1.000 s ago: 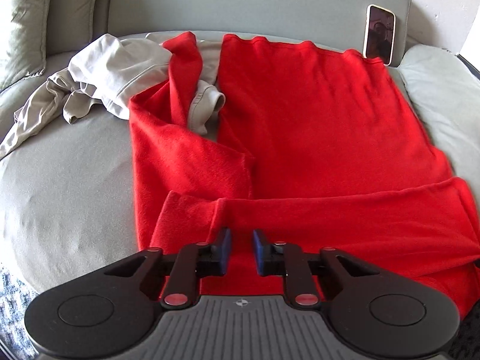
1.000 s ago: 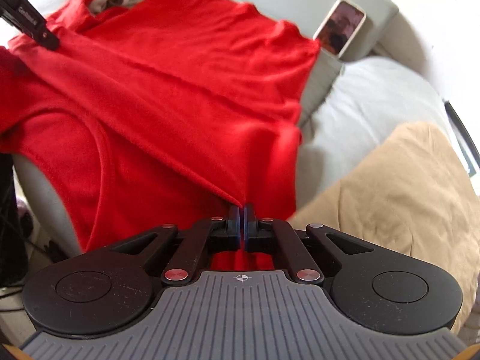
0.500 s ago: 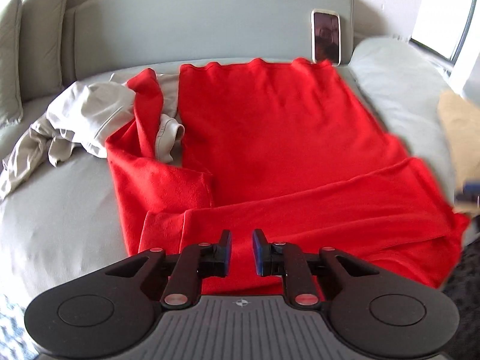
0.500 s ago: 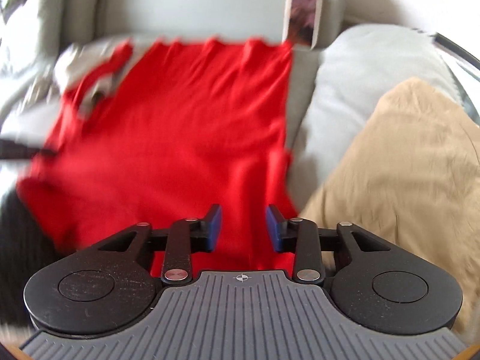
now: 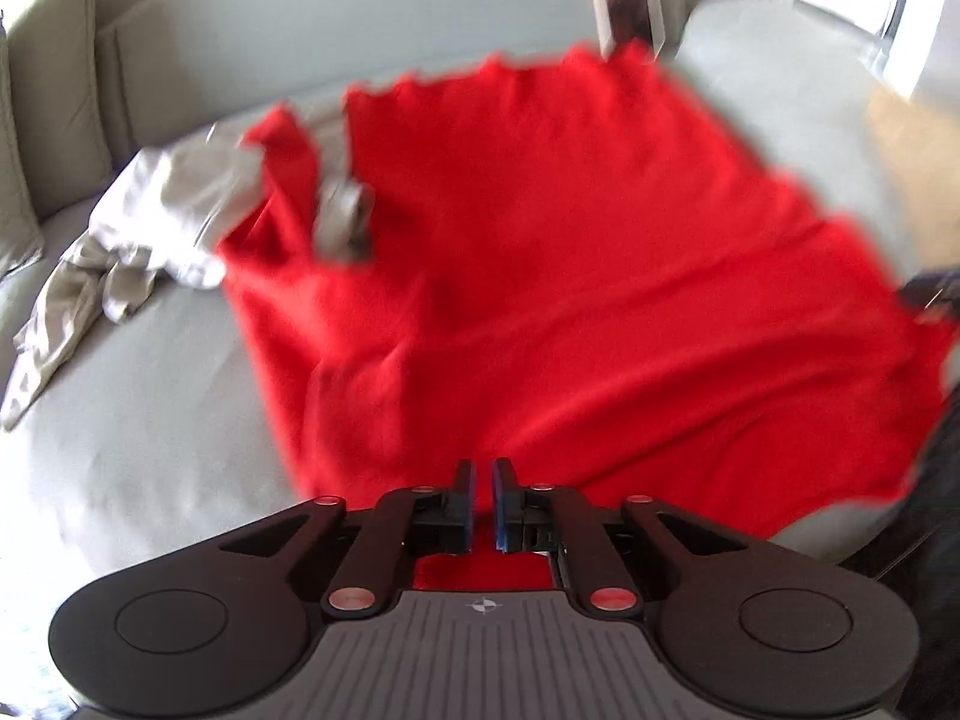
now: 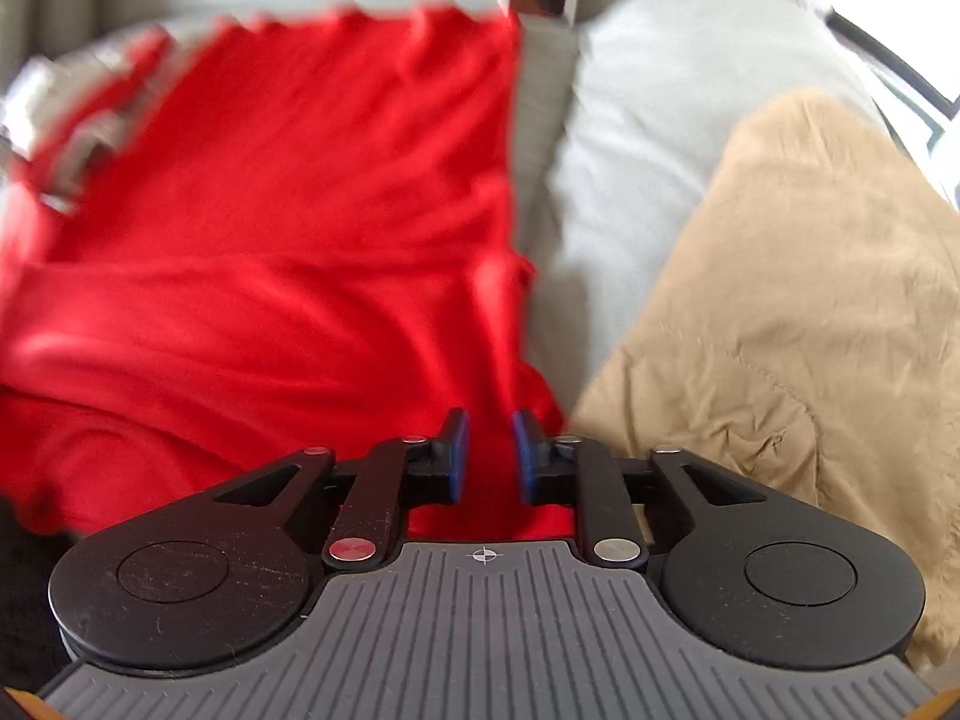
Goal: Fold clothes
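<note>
Grey couch cushion carries everything, with the red garment spread flat across its middle and reaching the backrest at twelve o'clock, where a phone leans upright just behind the far hem. Your left gripper sits at the near hem with its jaws drawn to a narrow slot, and I cannot tell whether any cloth is caught in it; your right gripper hovers over the near right corner with a wider gap and nothing in it. Both views are smeared, so judge your aim carefully. If you pinch only the top layer, the fold will likely drag crooked. At ten o'clock a beige garment lies tangled under the red sleeve and may be pulled along. A far sweep could topple the phone, and the tan garment at three o'clock crowds your right side
</note>
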`<state>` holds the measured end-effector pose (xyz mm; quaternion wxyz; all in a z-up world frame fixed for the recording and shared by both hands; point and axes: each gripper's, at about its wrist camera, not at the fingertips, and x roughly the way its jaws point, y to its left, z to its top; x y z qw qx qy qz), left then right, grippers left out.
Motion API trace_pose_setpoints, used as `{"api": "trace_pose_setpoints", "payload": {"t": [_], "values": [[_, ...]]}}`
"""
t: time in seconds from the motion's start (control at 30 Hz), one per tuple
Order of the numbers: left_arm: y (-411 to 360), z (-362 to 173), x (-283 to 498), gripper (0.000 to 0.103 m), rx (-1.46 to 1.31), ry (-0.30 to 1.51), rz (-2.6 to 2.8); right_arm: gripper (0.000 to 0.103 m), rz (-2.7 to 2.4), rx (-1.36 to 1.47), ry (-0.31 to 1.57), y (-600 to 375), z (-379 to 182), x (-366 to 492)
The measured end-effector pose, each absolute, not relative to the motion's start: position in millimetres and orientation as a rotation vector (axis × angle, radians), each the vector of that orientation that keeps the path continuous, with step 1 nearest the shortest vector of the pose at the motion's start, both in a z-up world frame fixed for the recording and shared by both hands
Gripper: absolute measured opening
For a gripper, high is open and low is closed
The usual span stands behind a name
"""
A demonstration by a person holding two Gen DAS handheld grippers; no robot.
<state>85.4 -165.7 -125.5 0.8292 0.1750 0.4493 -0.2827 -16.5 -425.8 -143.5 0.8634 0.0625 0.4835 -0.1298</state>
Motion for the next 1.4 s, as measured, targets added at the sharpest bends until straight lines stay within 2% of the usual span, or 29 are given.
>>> {"api": "trace_pose_setpoints", "payload": {"t": [0.13, 0.3, 0.4, 0.47, 0.5, 0.57, 0.6, 0.63, 0.7, 0.83, 0.9, 1.0, 1.13, 1.23, 1.4], "values": [[-194.0, -123.6, 80.6, 0.014, 0.318, 0.882, -0.625, 0.025, -0.164, 0.160, 0.968, -406.6, -143.7, -20.7], [-213.6, -164.0, 84.9, 0.014, 0.398, 1.005, -0.595, 0.026, -0.198, 0.100, 1.077, -400.4, -172.8, -18.8], [-203.3, -150.9, 76.8, 0.014, 0.412, 1.012, -0.598, 0.026, -0.244, 0.199, 1.124, -412.2, -159.1, -29.9], [-181.7, -132.0, 75.3, 0.015, 0.314, 0.995, -0.609, 0.030, -0.228, 0.233, 1.068, -414.8, -137.9, -37.0], [-169.3, -121.1, 74.0, 0.018, 0.267, 0.974, -0.602, 0.033, -0.207, 0.251, 1.027, -413.6, -123.2, -40.4], [-142.7, -98.1, 72.2, 0.037, 0.189, 0.914, -0.562, 0.049, -0.147, 0.291, 0.934, -405.4, -91.2, -46.1], [-129.7, -87.0, 71.9, 0.050, 0.156, 0.880, -0.536, 0.050, -0.112, 0.303, 0.887, -398.5, -75.5, -46.8], [-116.9, -74.1, 71.7, 0.058, 0.123, 0.842, -0.502, 0.051, -0.072, 0.308, 0.840, -391.3, -60.1, -47.4], [-90.8, -53.3, 76.5, 0.066, 0.073, 0.781, -0.449, 0.054, 0.003, 0.312, 0.762, -374.5, -33.1, -44.3], [-48.8, -28.3, 83.0, 0.072, 0.051, 0.682, -0.321, 0.054, 0.119, 0.254, 0.711, -332.3, -2.6, -15.2], [-29.0, -25.3, 93.5, 0.077, 0.018, 0.651, -0.284, 0.054, 0.169, 0.204, 0.736, -307.4, 3.3, 8.8], [-0.8, -23.3, 115.8, 0.078, -0.034, 0.637, -0.212, 0.054, 0.216, 0.154, 0.774, -273.3, 9.9, 46.4], [35.4, -11.2, 134.3, 0.087, -0.102, 0.602, -0.146, 0.054, 0.275, 0.046, 0.795, -229.6, 19.3, 98.3], [54.5, -13.5, 146.1, 0.087, -0.126, 0.601, -0.100, 0.052, 0.274, -0.033, 0.835, -208.7, 7.0, 149.4], [61.3, -47.2, 165.3, 0.087, -0.190, 0.680, -0.126, 0.046, 0.200, -0.112, 0.888, -198.1, -49.8, 246.6]]}}
